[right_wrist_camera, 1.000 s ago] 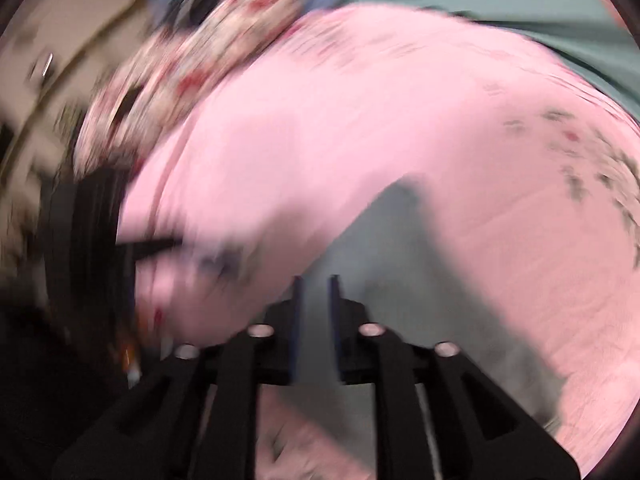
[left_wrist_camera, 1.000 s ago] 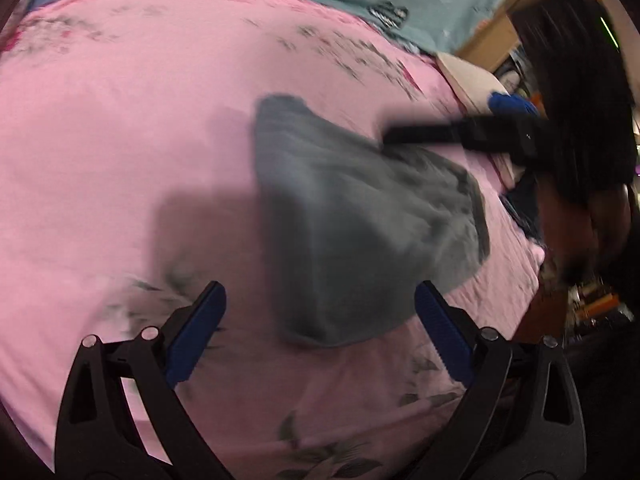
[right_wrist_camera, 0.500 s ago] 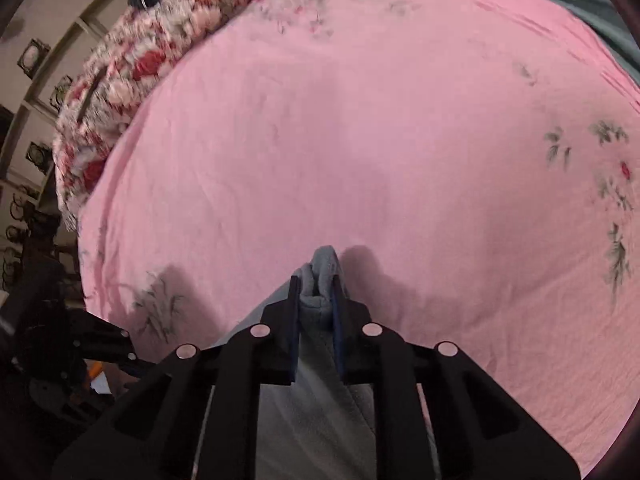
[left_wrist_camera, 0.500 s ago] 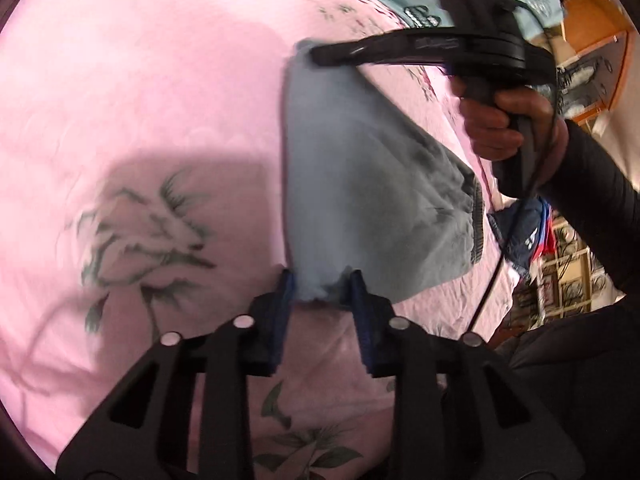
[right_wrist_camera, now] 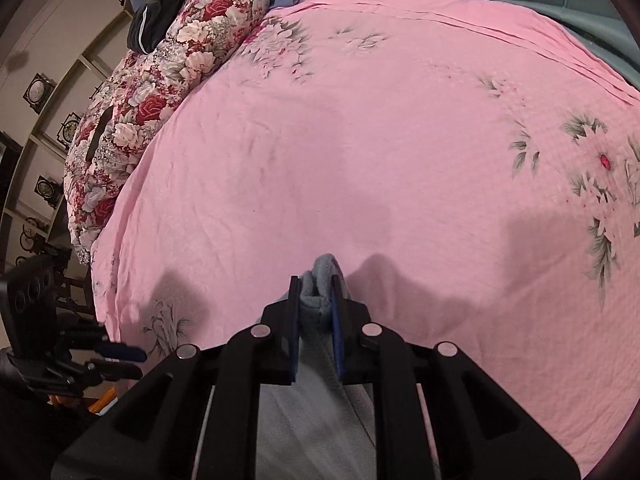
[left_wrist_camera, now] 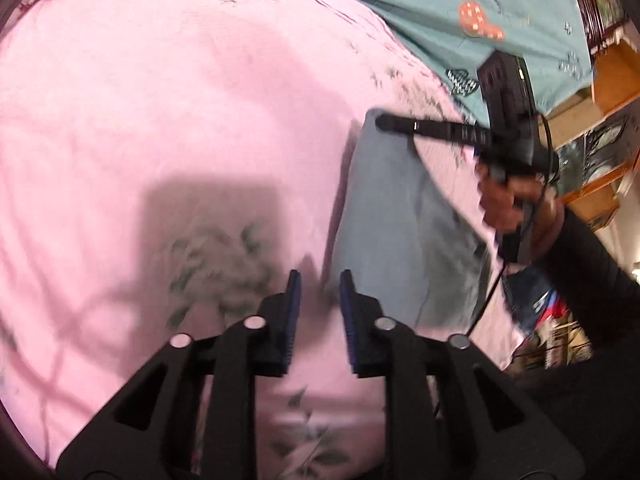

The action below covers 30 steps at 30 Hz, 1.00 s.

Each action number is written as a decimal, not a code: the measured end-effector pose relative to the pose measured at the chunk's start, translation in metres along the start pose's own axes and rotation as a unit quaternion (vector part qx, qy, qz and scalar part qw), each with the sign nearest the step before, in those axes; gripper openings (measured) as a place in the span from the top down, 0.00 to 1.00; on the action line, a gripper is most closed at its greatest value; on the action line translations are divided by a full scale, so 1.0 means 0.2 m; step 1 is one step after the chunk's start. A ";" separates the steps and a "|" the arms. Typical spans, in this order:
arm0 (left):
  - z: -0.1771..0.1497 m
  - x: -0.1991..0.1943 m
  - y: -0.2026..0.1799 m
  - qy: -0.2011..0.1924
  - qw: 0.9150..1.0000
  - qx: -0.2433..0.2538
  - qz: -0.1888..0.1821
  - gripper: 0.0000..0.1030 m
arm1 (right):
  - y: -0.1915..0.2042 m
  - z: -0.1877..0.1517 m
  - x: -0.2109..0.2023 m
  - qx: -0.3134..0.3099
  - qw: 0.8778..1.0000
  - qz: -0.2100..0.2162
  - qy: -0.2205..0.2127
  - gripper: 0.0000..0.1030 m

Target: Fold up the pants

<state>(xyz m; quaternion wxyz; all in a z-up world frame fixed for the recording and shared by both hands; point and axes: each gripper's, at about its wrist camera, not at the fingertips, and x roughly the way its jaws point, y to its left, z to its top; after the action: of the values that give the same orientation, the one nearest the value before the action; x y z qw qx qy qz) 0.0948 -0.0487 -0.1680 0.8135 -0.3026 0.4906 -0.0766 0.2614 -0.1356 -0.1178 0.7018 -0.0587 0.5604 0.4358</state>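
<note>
Pink bed sheet carries grey pants; right tongs clamp their hem, anchoring it; left tongs, at seven o'clock beside them, parted, gripping nothing.

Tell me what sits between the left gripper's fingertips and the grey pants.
Only bare pink bedsheet, shadowed, separates the left gripper from the grey pants; its jaws hold nothing. This shows in the left wrist view.
</note>
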 end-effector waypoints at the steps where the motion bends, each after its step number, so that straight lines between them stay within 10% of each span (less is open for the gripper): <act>1: 0.02 0.05 -0.02 0.006 1.000 0.009 0.001 0.80 | 0.00 0.00 0.00 0.002 1.000 0.001 -0.001 0.87; 11: -0.13 0.11 -0.07 0.082 0.993 0.050 0.065 0.80 | -0.07 -0.01 -0.05 0.017 1.000 -0.001 -0.022 0.87; 15: -0.08 -0.02 -0.10 0.040 0.994 0.058 0.082 0.79 | -0.05 0.00 -0.06 0.019 1.000 0.012 -0.021 0.82; 20: 0.11 -0.05 -0.29 -0.009 0.992 0.114 0.047 0.44 | -0.08 -0.04 -0.30 0.042 0.996 -0.022 -0.071 0.68; 25: 0.17 0.24 -0.51 0.022 0.982 0.186 0.015 0.34 | -0.13 -0.28 -0.59 0.081 0.991 0.003 -0.106 0.68; 30: 0.08 0.53 -0.57 0.075 0.966 0.238 0.060 0.32 | -0.12 -0.70 -0.52 0.117 0.991 0.022 -0.054 0.68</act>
<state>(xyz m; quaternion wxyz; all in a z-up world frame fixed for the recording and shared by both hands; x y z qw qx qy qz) 0.1809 -0.1776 -0.1777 0.8261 -0.0633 0.5351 -0.1647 0.1755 -0.2862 -0.0907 0.7235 0.0593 0.5700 0.3850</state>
